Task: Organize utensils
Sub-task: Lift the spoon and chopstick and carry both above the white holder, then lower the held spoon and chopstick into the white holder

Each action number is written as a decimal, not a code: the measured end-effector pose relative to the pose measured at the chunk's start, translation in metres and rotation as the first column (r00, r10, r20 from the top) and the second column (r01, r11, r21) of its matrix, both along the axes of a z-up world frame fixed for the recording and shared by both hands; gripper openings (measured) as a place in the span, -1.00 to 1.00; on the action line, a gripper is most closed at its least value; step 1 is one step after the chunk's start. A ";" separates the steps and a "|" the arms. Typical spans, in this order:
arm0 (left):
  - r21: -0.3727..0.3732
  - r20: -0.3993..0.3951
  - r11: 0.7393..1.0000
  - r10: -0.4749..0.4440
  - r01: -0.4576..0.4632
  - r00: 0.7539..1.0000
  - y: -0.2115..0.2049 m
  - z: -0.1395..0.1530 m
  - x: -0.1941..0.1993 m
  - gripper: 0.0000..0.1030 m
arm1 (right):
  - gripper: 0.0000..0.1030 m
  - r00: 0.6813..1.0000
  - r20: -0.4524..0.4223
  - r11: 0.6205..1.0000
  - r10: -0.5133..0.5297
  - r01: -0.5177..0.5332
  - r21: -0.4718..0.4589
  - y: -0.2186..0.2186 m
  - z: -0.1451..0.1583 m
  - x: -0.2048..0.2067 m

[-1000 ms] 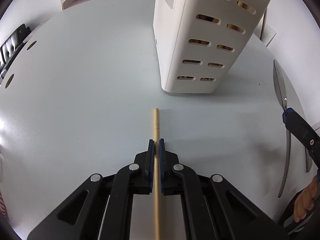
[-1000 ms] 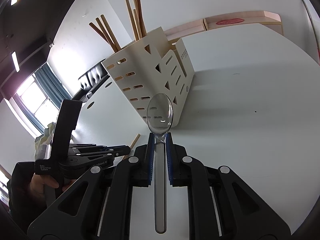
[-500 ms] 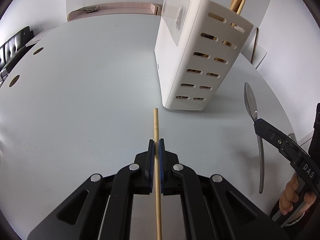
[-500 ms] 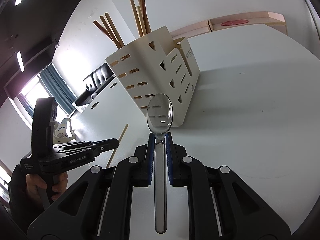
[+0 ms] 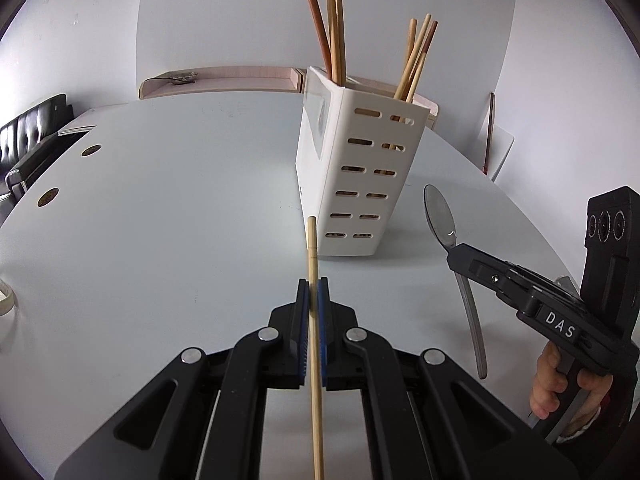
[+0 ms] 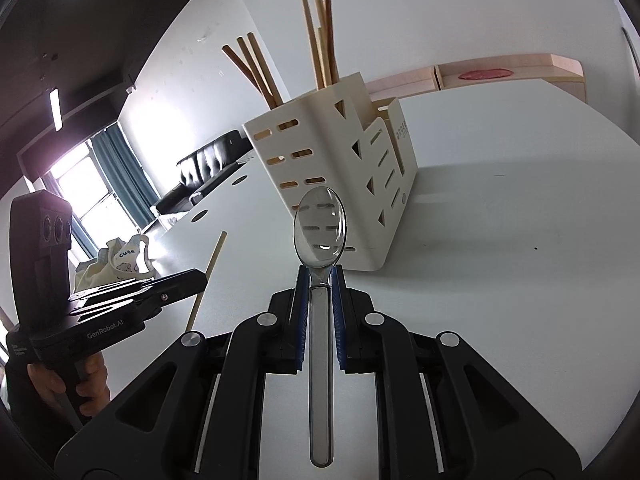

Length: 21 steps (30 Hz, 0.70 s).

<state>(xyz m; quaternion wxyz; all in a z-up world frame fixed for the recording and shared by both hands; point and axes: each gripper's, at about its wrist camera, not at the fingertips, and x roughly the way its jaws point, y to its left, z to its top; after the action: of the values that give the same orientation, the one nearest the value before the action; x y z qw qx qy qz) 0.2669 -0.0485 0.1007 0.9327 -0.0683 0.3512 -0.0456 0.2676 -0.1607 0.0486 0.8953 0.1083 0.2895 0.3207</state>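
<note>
**Both grippers pulled back, holder now seen whole**

Compared with a second ago, both grippers have drawn away from the white utensil holder (image 5: 356, 184) — in the left wrist view its rim and the chopsticks standing in it (image 5: 334, 36) now show, where before only its slotted wall filled the top of the frame.

The left gripper (image 5: 314, 292) has its fingers pinched tight on a single wooden chopstick (image 5: 313, 256), which runs forward along the fingers with its tip near the holder's base, above the pale grey table (image 5: 160, 220). The right gripper (image 6: 320, 280) is clamped on the neck of a metal spoon (image 6: 319, 228); the bowl points forward toward the holder, the handle running back between the fingers.

From the right wrist view the holder (image 6: 340, 168) shows a tall section holding two bunches of chopsticks (image 6: 324, 40) and a lower section beside it — what the lower one contains cannot be made out. A black sofa (image 6: 208, 168) stands beyond the table.
</note>
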 end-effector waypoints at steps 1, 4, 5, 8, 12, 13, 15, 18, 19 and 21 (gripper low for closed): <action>-0.004 0.017 1.000 0.002 -0.002 1.000 -0.001 0.004 -0.004 -0.92 | -0.79 1.000 0.013 1.000 -0.002 0.002 0.004 0.000 0.003 -0.002; -0.013 0.070 1.000 -0.002 0.003 0.998 -0.006 0.016 -0.007 -0.92 | -0.79 0.999 0.043 1.000 -0.008 0.008 0.016 -0.001 0.012 -0.005; -0.015 0.089 1.000 -0.011 0.012 0.996 -0.007 0.020 -0.006 -0.92 | -0.79 0.998 0.056 1.000 -0.011 0.010 0.020 -0.002 0.016 -0.006; 0.008 0.176 1.000 -0.016 0.015 0.984 -0.009 0.035 -0.007 -0.92 | -0.79 0.996 0.088 0.999 -0.025 0.023 0.031 -0.005 0.027 -0.005; 0.035 0.301 0.999 -0.035 0.026 0.953 -0.019 0.056 -0.013 -0.92 | -0.79 0.989 0.141 0.997 -0.046 0.037 0.065 -0.009 0.047 -0.004; 0.034 0.321 0.999 -0.043 0.034 0.946 -0.020 0.061 -0.014 -0.92 | -0.79 0.986 0.156 0.996 -0.052 0.040 0.077 -0.009 0.052 -0.003; 0.025 0.348 0.999 -0.048 0.042 0.936 -0.022 0.069 -0.012 -0.92 | -0.79 0.980 0.188 0.995 -0.060 0.043 0.095 -0.010 0.063 -0.002; 0.011 0.379 1.000 -0.028 0.026 0.925 -0.023 0.079 -0.008 -0.92 | -0.79 0.966 0.247 0.992 -0.077 0.048 0.119 -0.008 0.080 0.000; 0.009 0.388 1.000 -0.023 0.021 0.922 -0.023 0.083 -0.006 -0.92 | -0.79 0.960 0.268 0.991 -0.086 0.054 0.126 -0.007 0.086 0.001; -0.006 0.406 1.000 -0.012 0.016 0.914 -0.022 0.089 -0.002 -0.92 | -0.79 0.948 0.305 0.988 -0.093 0.051 0.144 -0.006 0.096 0.003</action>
<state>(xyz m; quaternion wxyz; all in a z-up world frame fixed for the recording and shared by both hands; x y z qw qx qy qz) 0.2653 -0.0709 0.1898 0.9846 -0.0592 0.1504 -0.0671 0.2708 -0.1668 0.1447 0.9315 0.1268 0.1185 0.3195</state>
